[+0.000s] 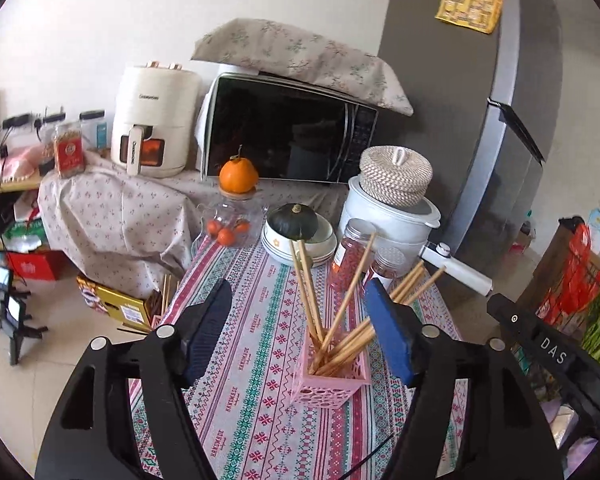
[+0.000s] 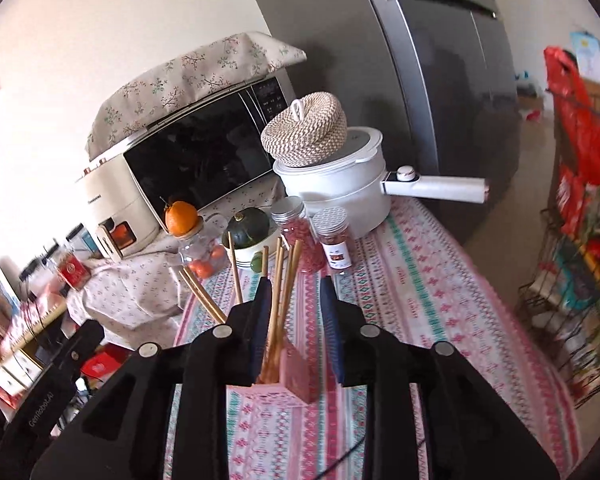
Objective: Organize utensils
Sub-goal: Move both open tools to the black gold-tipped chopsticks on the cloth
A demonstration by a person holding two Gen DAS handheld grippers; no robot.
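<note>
A pink perforated holder (image 1: pixel 330 380) stands on the patterned tablecloth (image 1: pixel 260 420) with several wooden chopsticks (image 1: pixel 342 312) fanned out in it. My left gripper (image 1: pixel 298 292) is open wide, its blue pads on either side of the holder and not pressing it; some chopsticks lean behind the right pad. In the right wrist view the pink holder (image 2: pixel 296 380) sits between the fingers. My right gripper (image 2: pixel 296 284) is open by a narrow gap, with a bundle of chopsticks (image 2: pixel 280 292) standing between the jaws, close to the left pad.
Behind the holder stand two red-filled jars (image 1: pixel 350 256), stacked bowls with a dark squash (image 1: pixel 294 222), a glass jar topped by an orange (image 1: pixel 238 176), a white pot with a long handle (image 2: pixel 340 176), a microwave (image 1: pixel 288 136) and a fridge (image 1: pixel 500 120). A wire rack (image 2: pixel 572 240) stands at the right.
</note>
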